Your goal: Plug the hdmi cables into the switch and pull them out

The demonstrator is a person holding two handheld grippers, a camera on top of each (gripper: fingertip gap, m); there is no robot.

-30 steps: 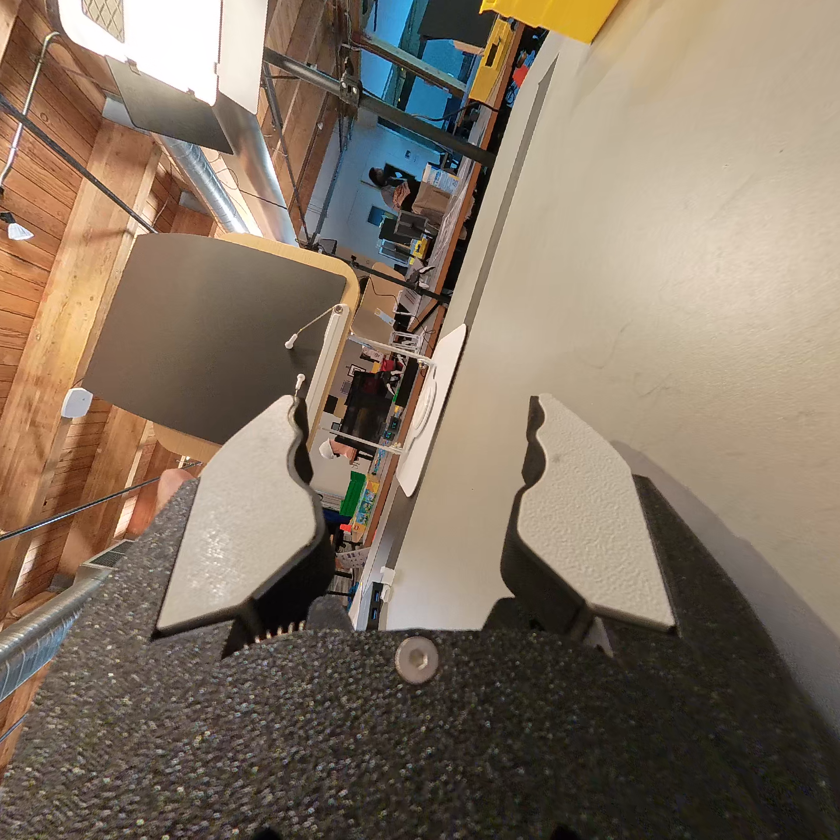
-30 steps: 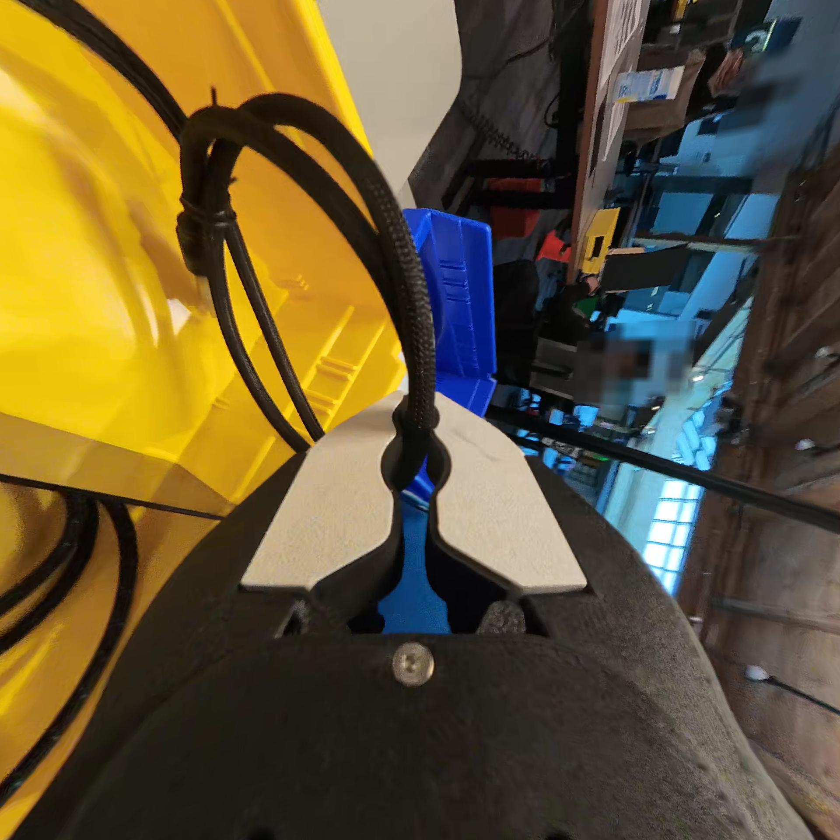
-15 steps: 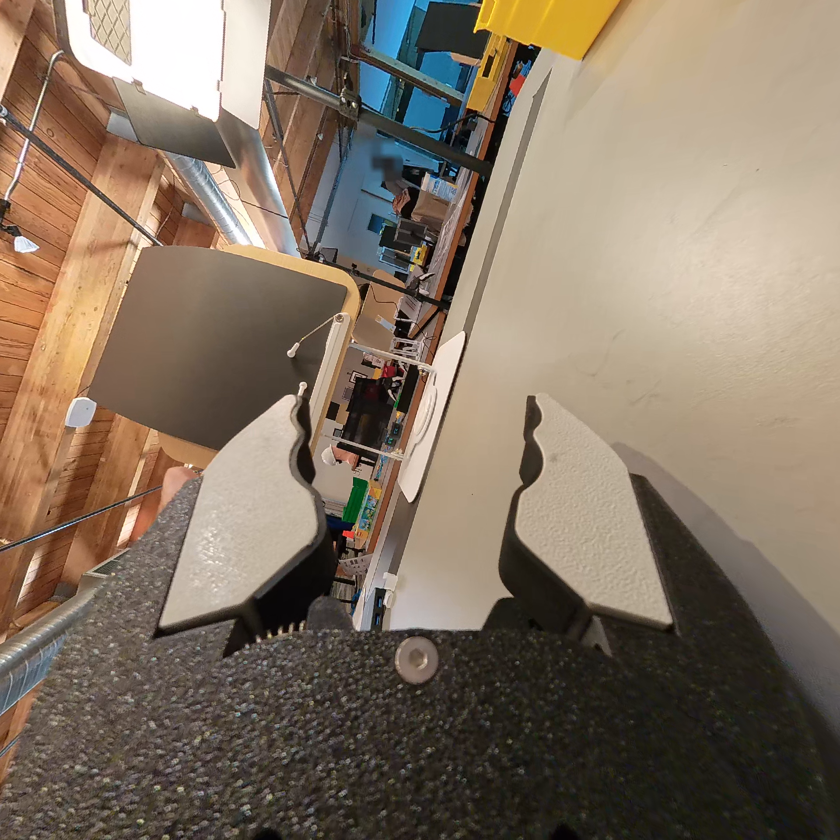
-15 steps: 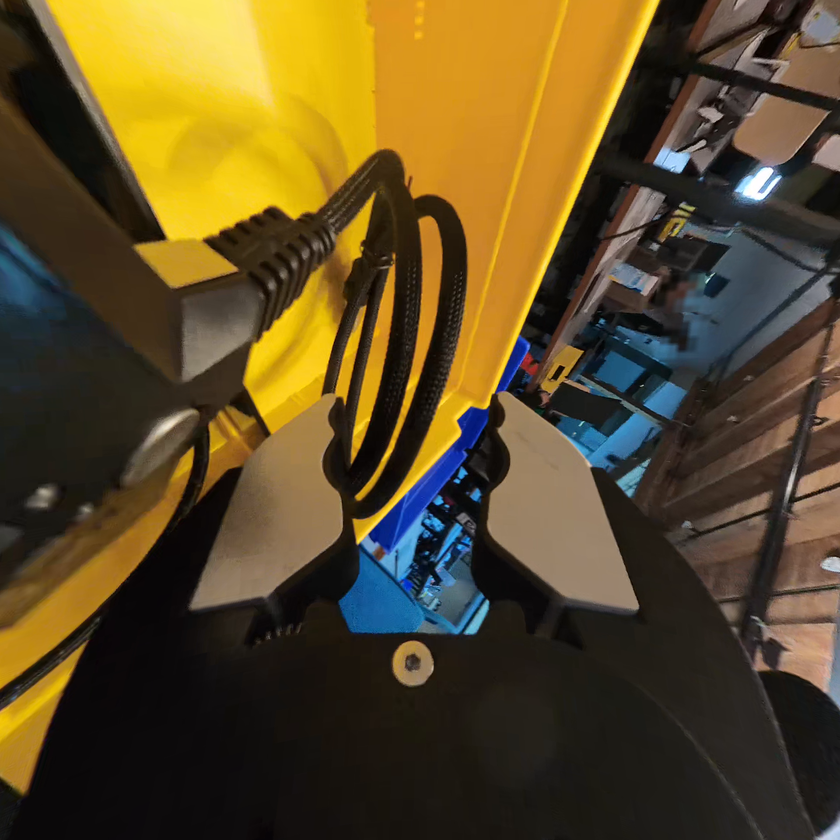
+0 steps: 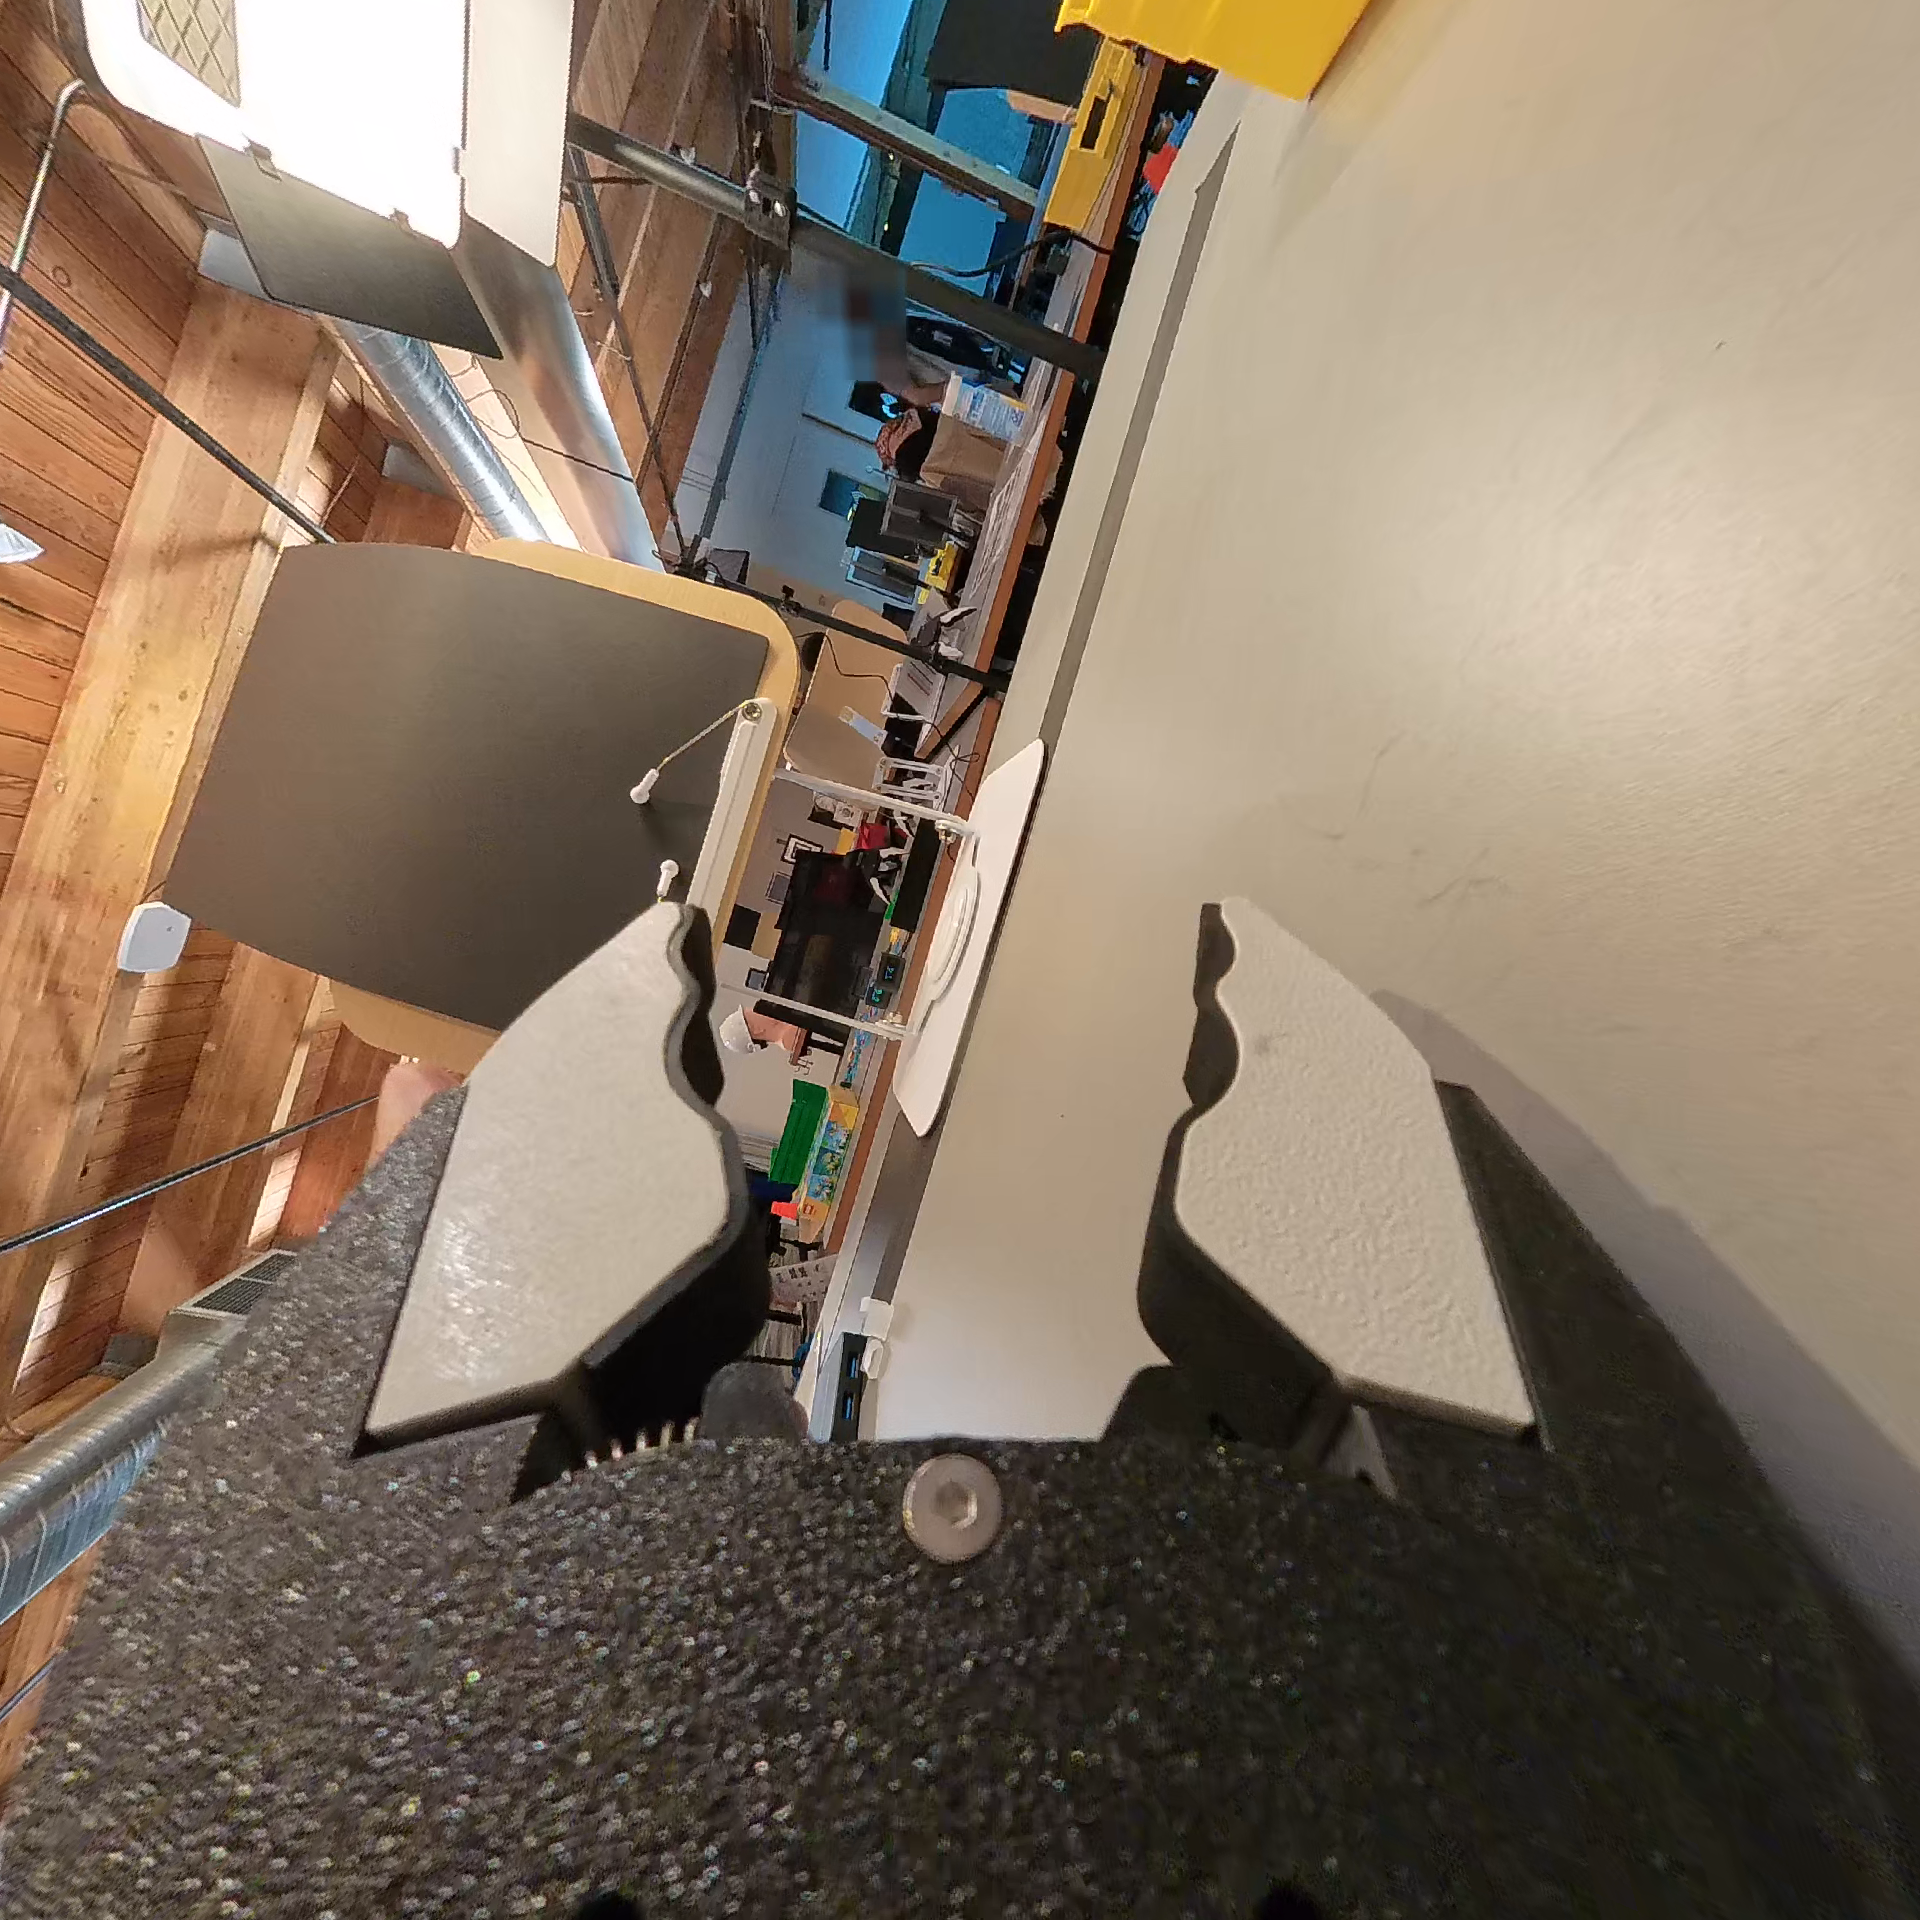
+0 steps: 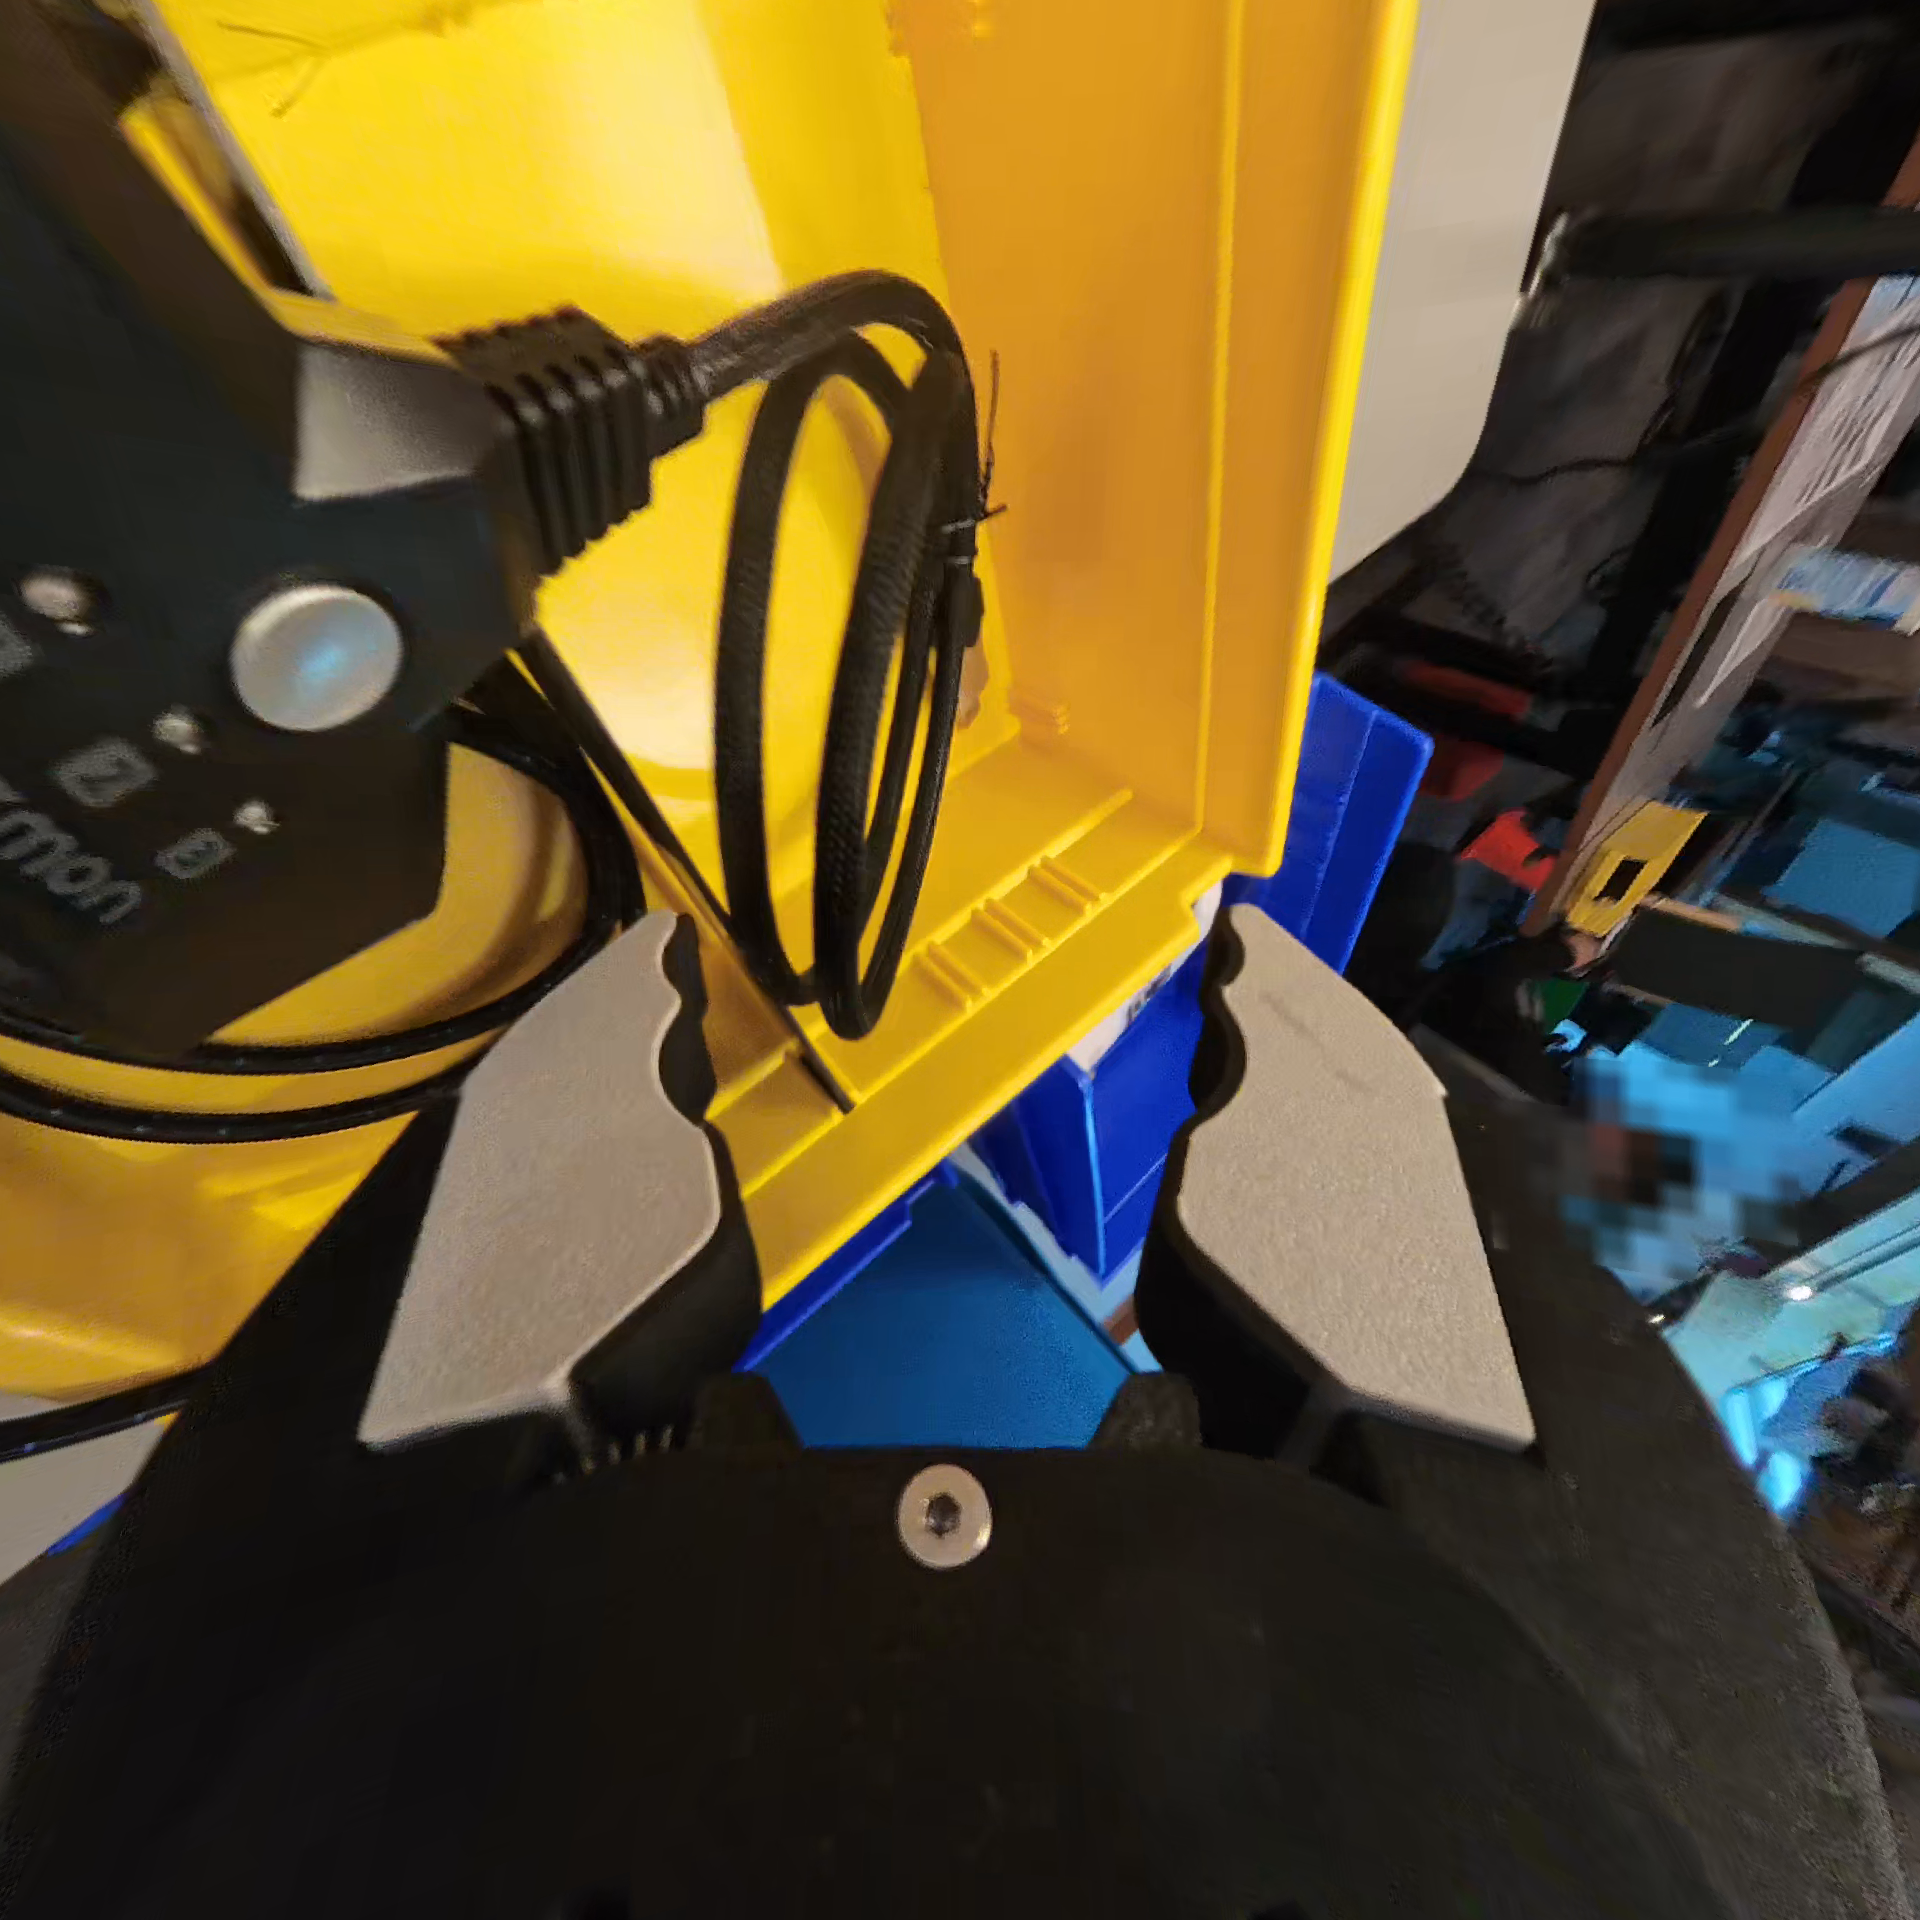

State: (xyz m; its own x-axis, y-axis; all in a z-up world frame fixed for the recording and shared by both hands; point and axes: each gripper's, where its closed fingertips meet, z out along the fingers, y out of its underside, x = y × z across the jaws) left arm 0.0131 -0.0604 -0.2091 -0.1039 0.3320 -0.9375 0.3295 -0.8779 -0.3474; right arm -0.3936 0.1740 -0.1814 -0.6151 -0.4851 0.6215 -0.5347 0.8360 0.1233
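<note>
In the right wrist view a black HDMI switch [image 6: 187, 665] with a round silver button lies in a yellow bin [image 6: 1091, 520] at the left. A black HDMI plug [image 6: 561, 416] sits at its edge, and its braided cable [image 6: 842, 665] lies coiled and tied inside the bin. My right gripper [image 6: 951, 997] is open and empty, just in front of the bin's near rim, apart from the coil. My left gripper [image 5: 951, 987] is open and empty, held above a pale grey table [image 5: 1507, 623], far from the bin [image 5: 1216, 31].
Blue bins [image 6: 1340, 831] stand behind and under the yellow bin. Thin black cables [image 6: 260, 1101] run along the bin at the left. In the left wrist view a white flat stand [image 5: 977, 935] sits on the table's far edge. A cluttered workshop with people lies beyond.
My right gripper opened and let go of the braided cable, which now lies coiled in the yellow bin. The gripper drew back a little. The left gripper stayed open and barely moved.
</note>
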